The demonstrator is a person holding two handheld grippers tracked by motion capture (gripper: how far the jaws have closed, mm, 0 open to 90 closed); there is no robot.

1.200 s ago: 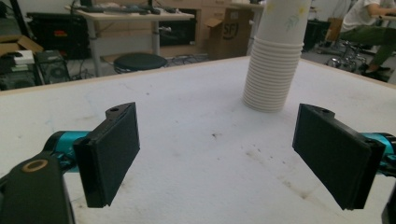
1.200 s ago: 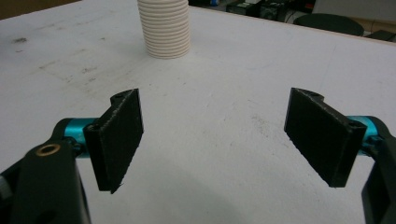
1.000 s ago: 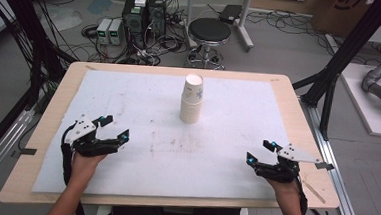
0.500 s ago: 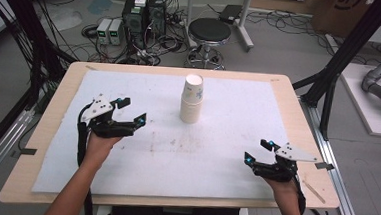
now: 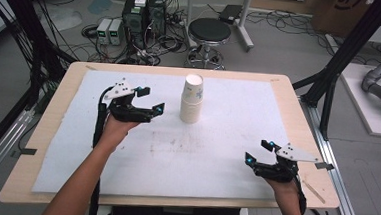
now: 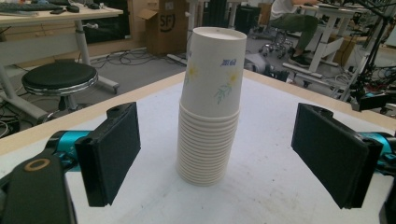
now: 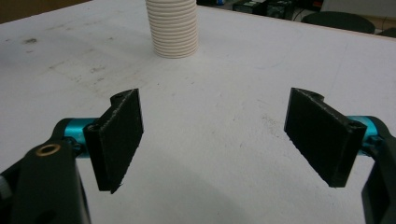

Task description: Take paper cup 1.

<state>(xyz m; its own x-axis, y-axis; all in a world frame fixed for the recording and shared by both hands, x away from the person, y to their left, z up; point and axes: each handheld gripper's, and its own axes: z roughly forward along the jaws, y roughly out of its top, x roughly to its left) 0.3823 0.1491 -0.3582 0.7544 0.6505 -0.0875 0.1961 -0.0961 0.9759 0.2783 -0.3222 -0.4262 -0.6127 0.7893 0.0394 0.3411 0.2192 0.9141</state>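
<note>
**Left claw lines up on the cup stack, right claw waits near the front edge**

A stack of paper cups (image 5: pixel 192 98) stands upright, upside down, on the white sheet (image 5: pixel 226 140) that covers the worktop (image 5: pixel 53 104), toward the far middle of it. The top cup carries a small flower print and blue lettering; below it the rims of the nested cups form a ribbed column, seen clearly in the left gripper view (image 6: pixel 208 98).

The left claw (image 5: pixel 150 100) hovers just to the left of the stack, pointing at it, jaws spread wide. From its own camera the stack sits squarely between the two black pads (image 6: pixel 112 151), with clear space on either side, so nothing is touching.

The right claw (image 5: pixel 259 153) sits well apart from the cups, low over the sheet near the person's front right corner. Its jaws are wide apart too and hold nothing; in the right gripper view (image 7: pixel 212 140) the base of the stack (image 7: pixel 173 28) shows far ahead, over scuffed, grey-marked paper.

Beyond the worktop a black stool (image 5: pixel 209 31) stands on the floor among cables.
</note>
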